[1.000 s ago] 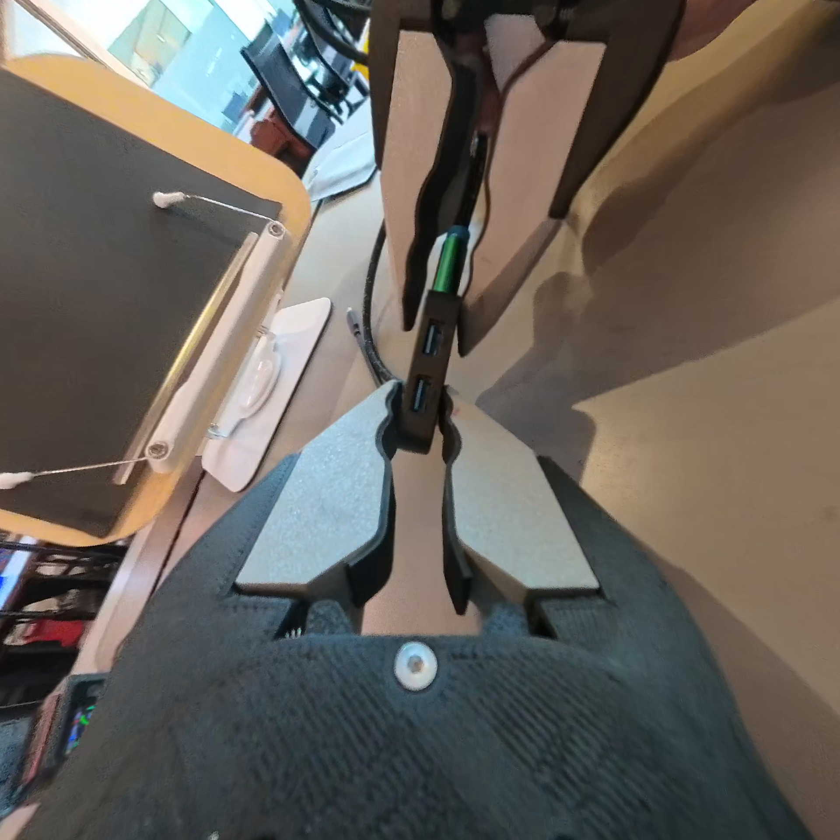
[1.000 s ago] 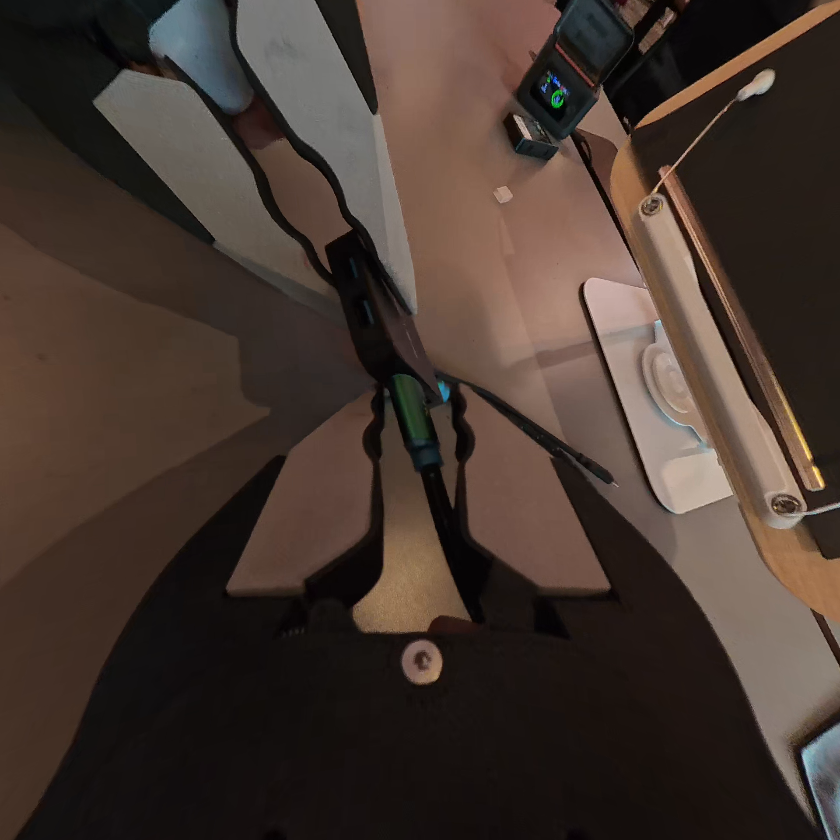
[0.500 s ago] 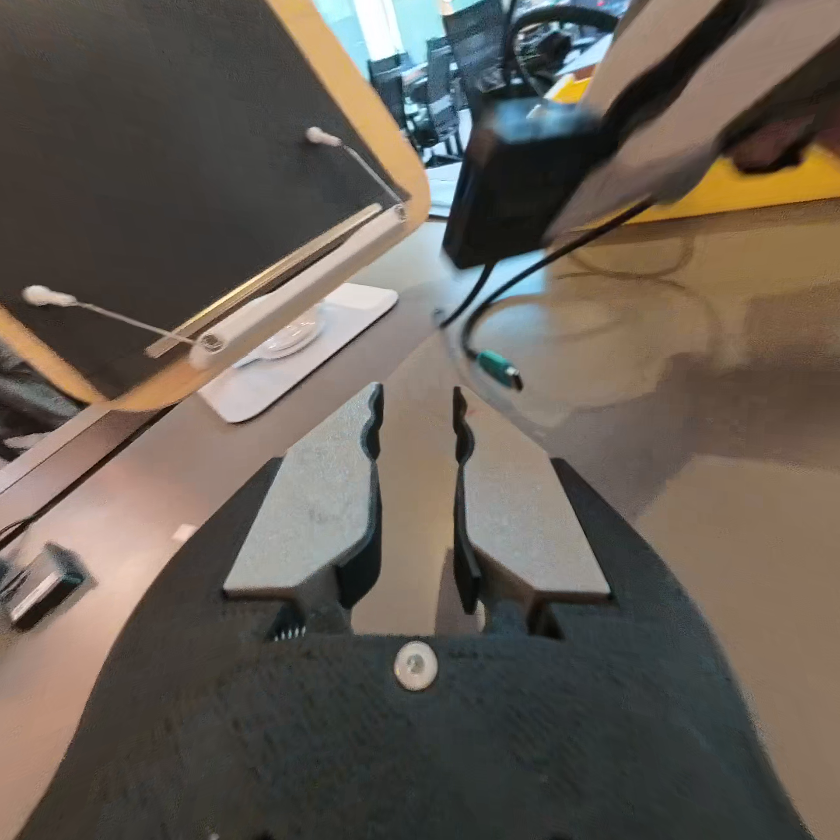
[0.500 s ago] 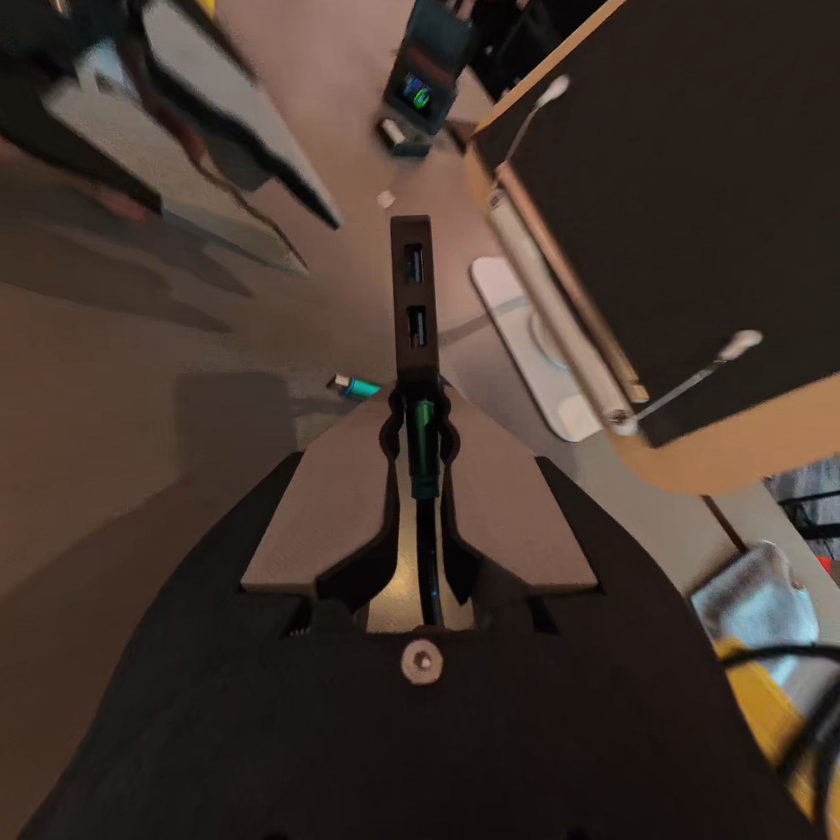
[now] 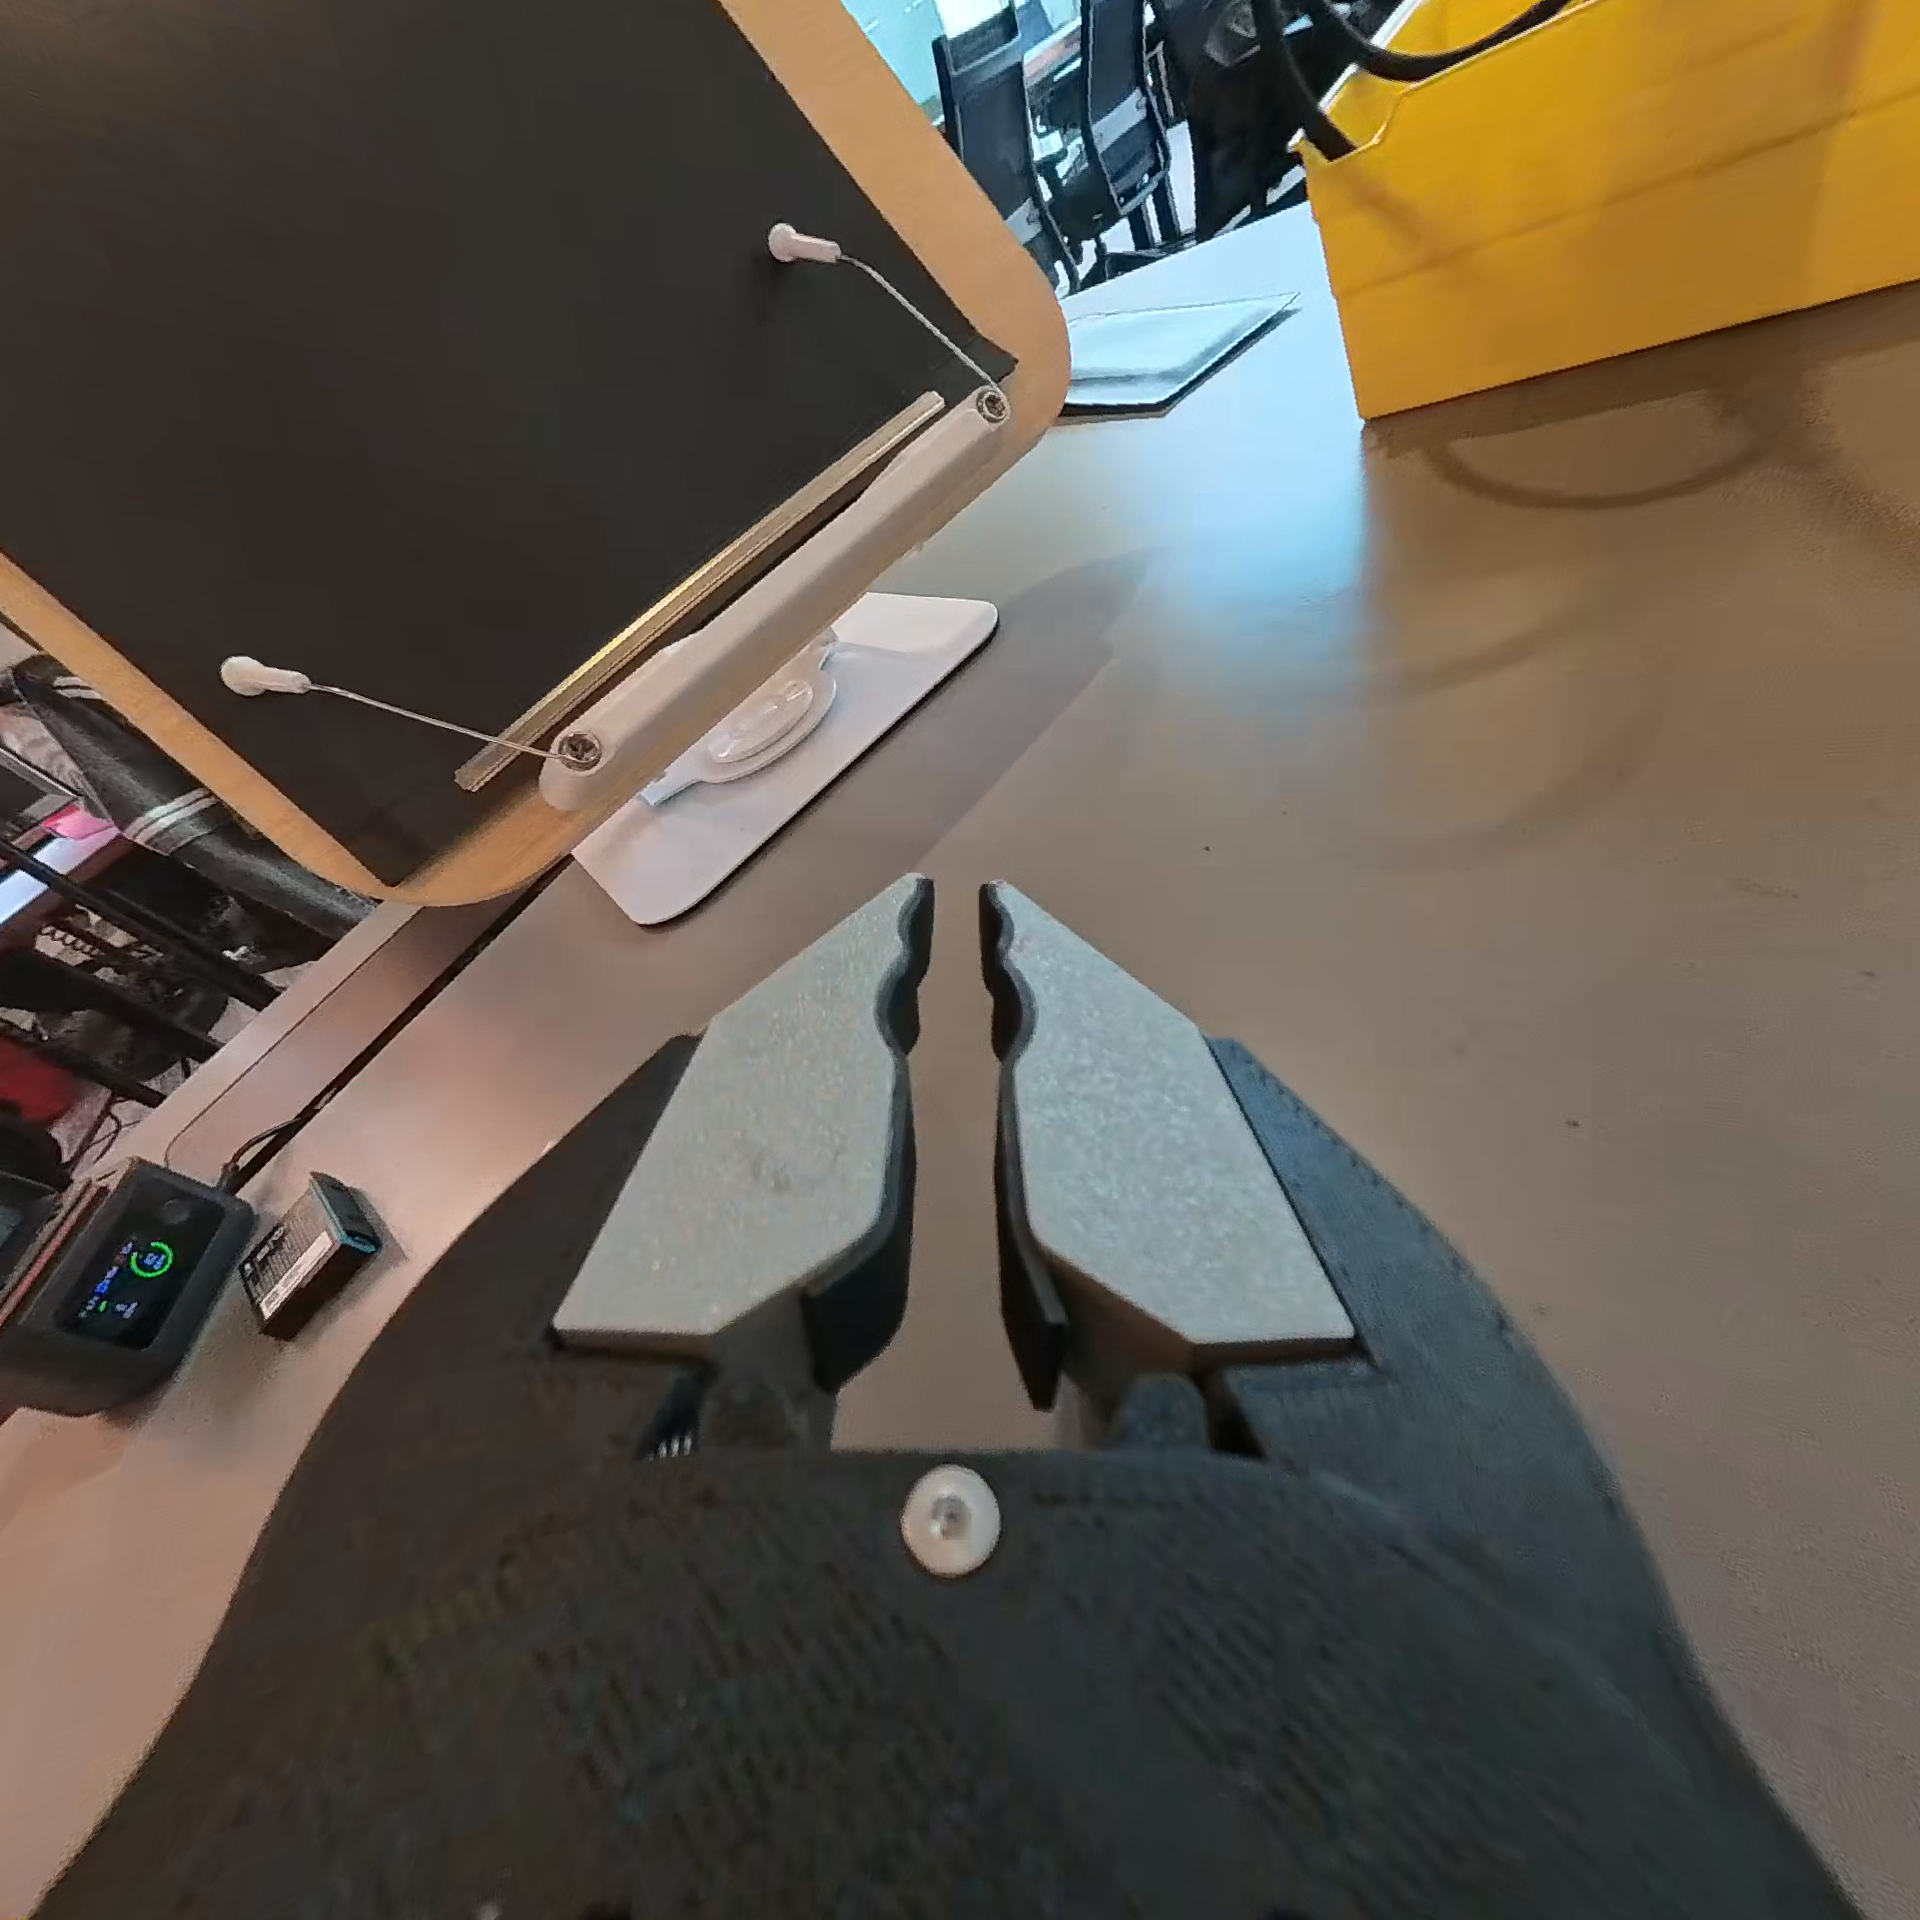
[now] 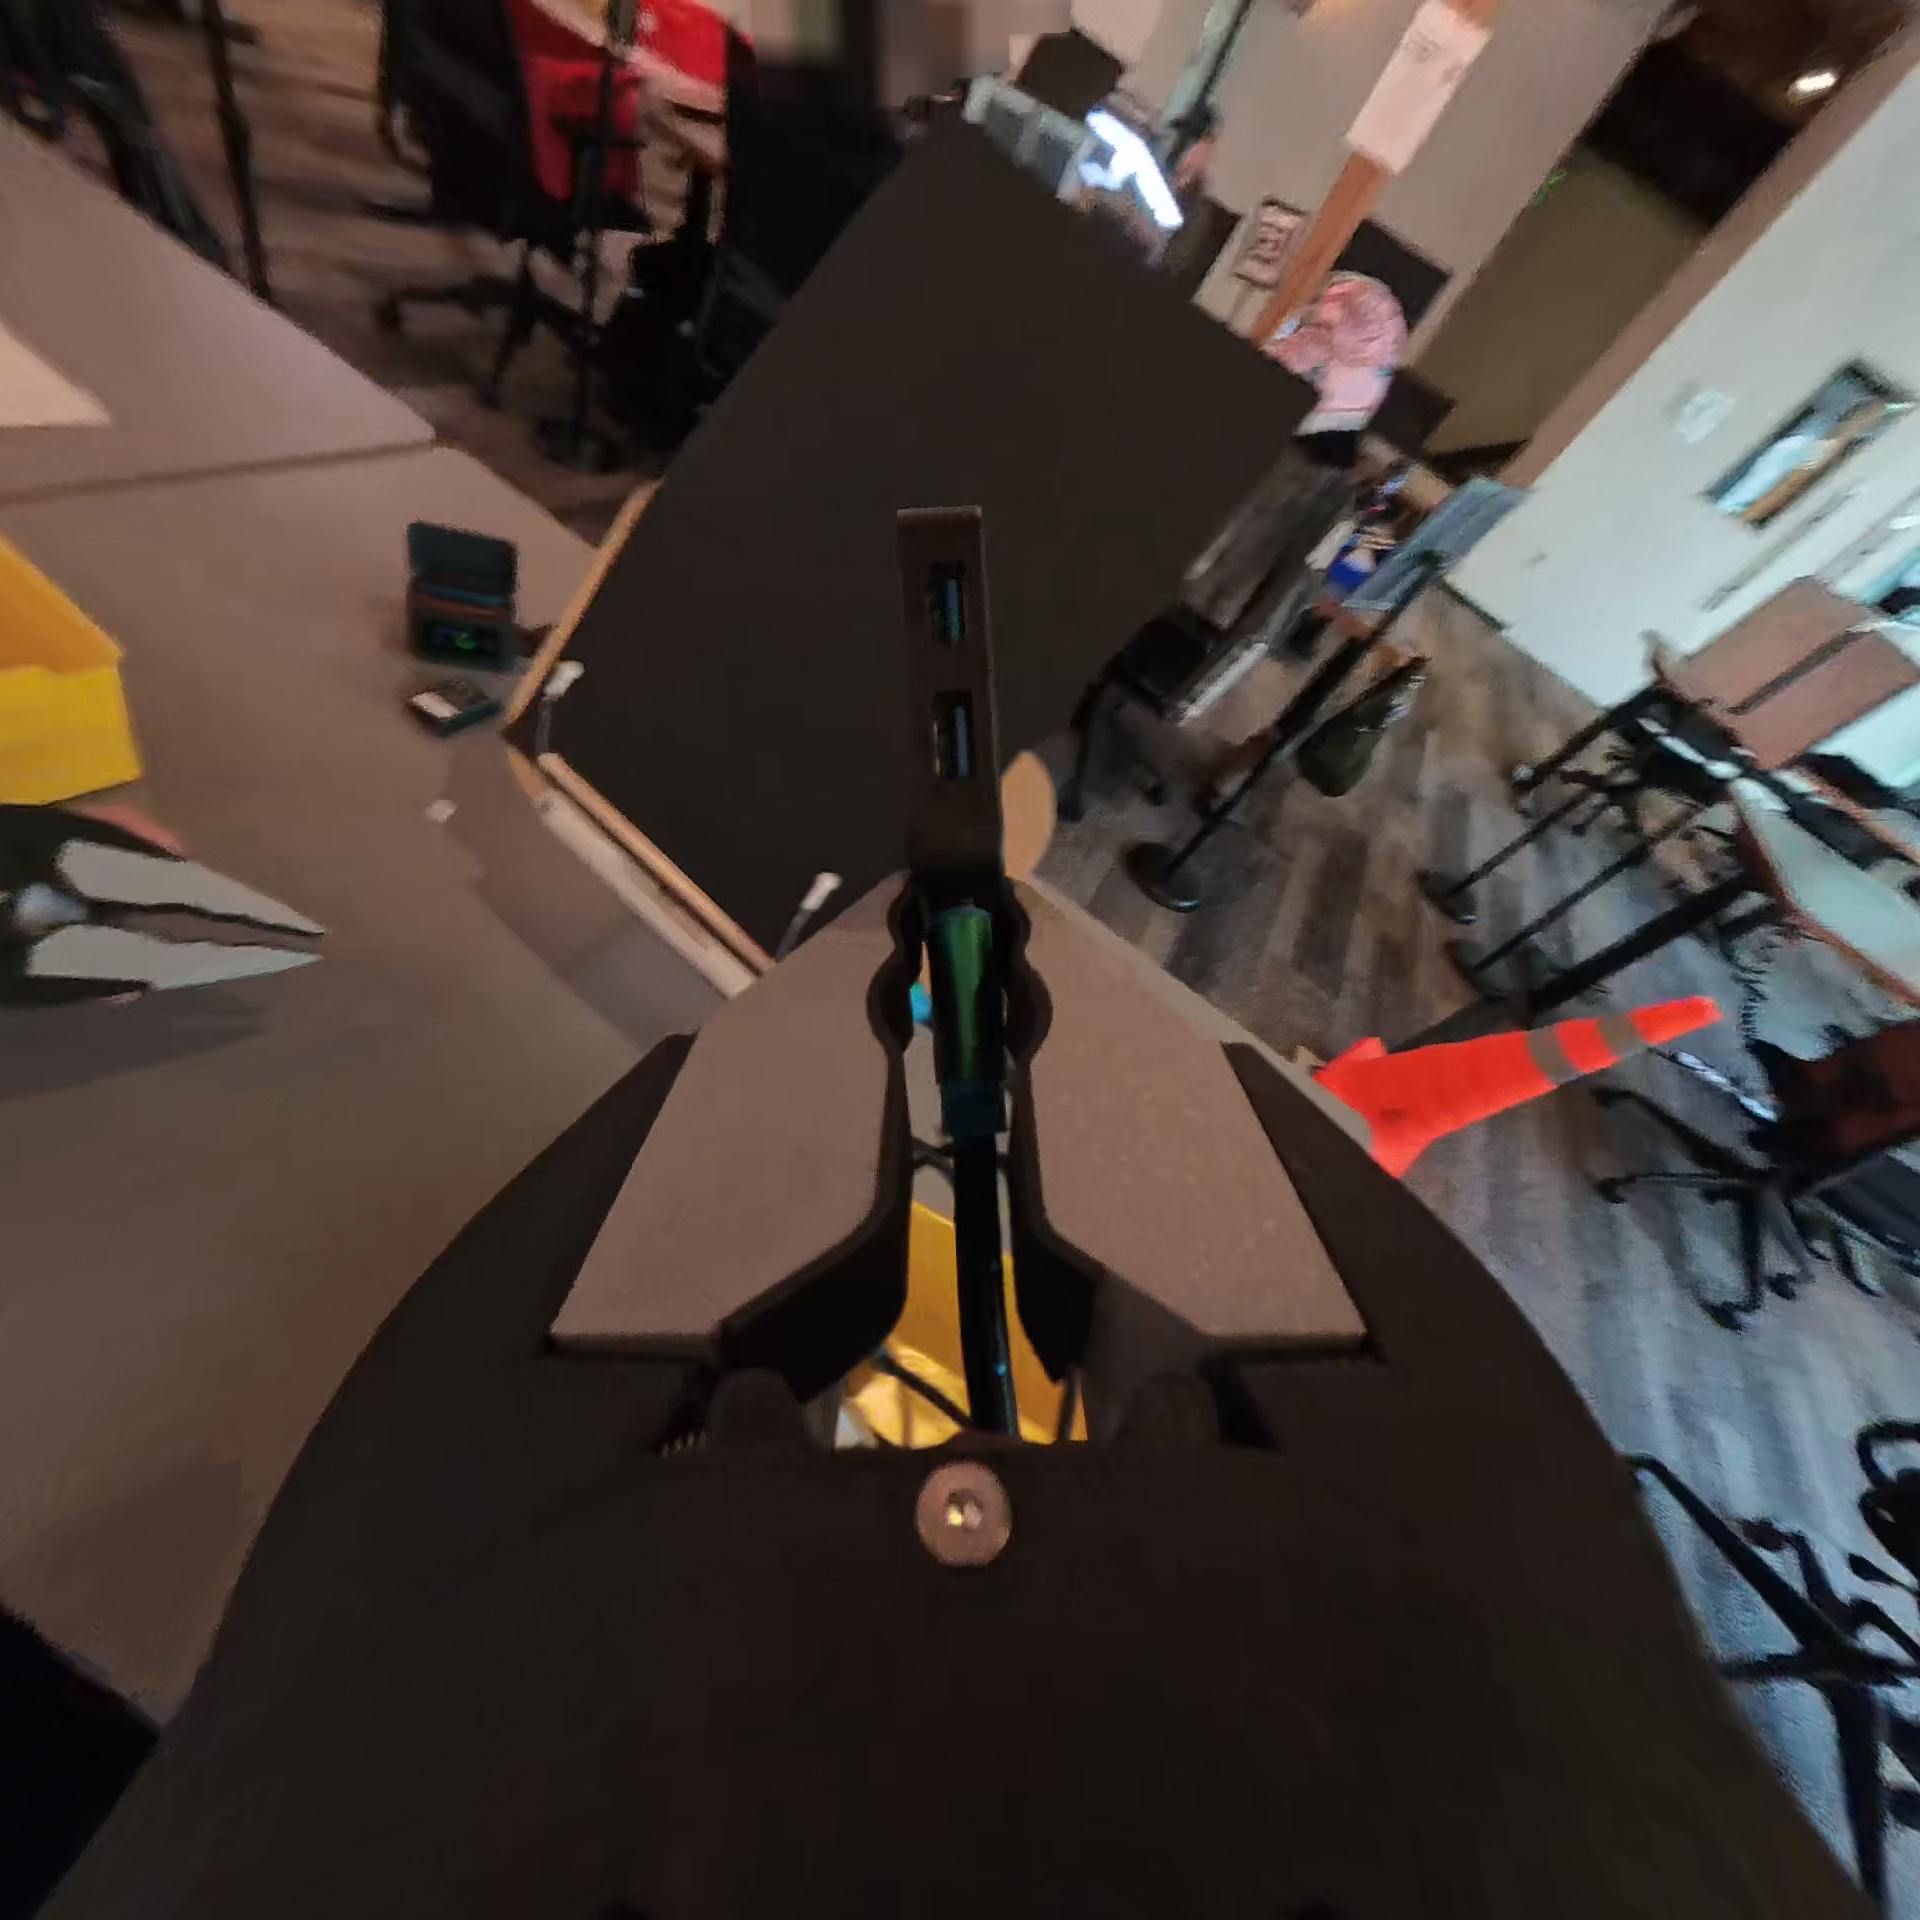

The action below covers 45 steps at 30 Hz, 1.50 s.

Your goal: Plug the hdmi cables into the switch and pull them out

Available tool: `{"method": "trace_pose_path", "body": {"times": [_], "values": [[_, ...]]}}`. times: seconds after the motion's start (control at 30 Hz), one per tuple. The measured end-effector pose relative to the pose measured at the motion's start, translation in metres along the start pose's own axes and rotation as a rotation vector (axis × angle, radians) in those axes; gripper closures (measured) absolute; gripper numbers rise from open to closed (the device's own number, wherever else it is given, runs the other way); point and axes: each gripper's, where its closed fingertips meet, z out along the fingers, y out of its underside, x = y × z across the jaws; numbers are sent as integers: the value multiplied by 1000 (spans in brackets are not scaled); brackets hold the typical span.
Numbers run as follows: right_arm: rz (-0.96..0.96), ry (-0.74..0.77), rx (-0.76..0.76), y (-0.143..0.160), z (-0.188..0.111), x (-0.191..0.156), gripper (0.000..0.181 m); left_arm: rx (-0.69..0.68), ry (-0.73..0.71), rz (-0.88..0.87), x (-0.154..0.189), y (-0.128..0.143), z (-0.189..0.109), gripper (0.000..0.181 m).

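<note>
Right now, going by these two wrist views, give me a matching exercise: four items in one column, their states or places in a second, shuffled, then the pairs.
Items:
1. left gripper
2. right gripper
3. switch
4. yellow bin

States or places:
A. sticks out past the fingertips, lifted off the table, two ports facing the camera
B. holds nothing, a narrow gap between the fingers
C. stands on the far table edge
D. clamped on the green plug

Pairs: 1-B, 2-D, 3-A, 4-C
</note>
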Motion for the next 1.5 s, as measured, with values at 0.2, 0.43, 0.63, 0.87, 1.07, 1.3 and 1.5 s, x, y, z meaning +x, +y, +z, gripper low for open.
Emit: {"method": "trace_pose_path", "body": {"times": [0.2,0.43,0.63,0.87,1.07,1.3,1.5], "values": [[-42,41,-183,88,31,36,171,-20,-3,45,3,3,2,176],[-118,-48,-885,284,89,24,169,-56,17,124,14,7,6,180],[-284,-210,-1160,333,108,-16,161,-77,26,138,16,10,8,180],[-82,-238,-1068,316,109,-28,137,-61,-27,105,6,7,6,173],[175,-303,-591,244,75,-65,111,-95,-41,133,7,13,8,159],[361,-370,-272,243,17,-132,92,-156,-159,159,3,19,-4,149],[360,-400,-182,258,-25,-169,91,-196,-180,179,64,8,-62,148]]}}
